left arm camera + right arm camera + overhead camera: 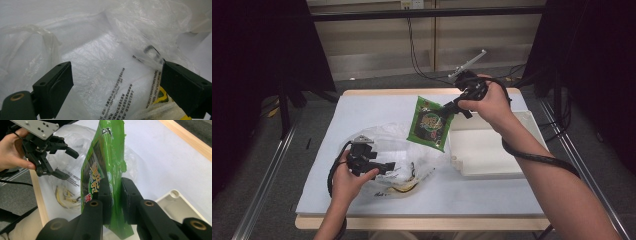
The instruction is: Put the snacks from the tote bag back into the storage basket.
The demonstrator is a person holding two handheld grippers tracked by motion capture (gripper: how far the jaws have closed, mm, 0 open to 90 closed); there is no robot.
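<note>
— Dark curtains hang either side of the room, and between them stands the worktop (362,107) under a pale sheet with a wooden edge showing. What lies on it?

— A crumpled clear plastic bag (412,150) sits left of centre, and a shallow white tray (532,120) lies on the right half. Printed black text runs across the bag, and something yellow shows through its lower part.

— Where is the left gripper (384,167)?

— It is down at the bag, held by the person's left hand (344,182). In the left gripper view its jaws stand wide apart, the bag's film spread between them. The right-hand jaw in that view sits against a fold of the film; whether it presses on it cannot be told.

— And the right one?

— The right gripper (446,111) is raised over the middle of the worktop, held by the right hand (492,102). Its jaws are clamped on a green snack packet (430,124), one on each face.

— Where exactly does the packet hang?

— In the high view it hangs in the air between the bag and the tray, its lower corner over the tray's left edge. In the right gripper view the packet (107,167) stands on edge between the jaws, and the left gripper (63,162) shows beyond it, at the bag (75,142).

— Is the packet touching the bag?

— That cannot be told.
</note>
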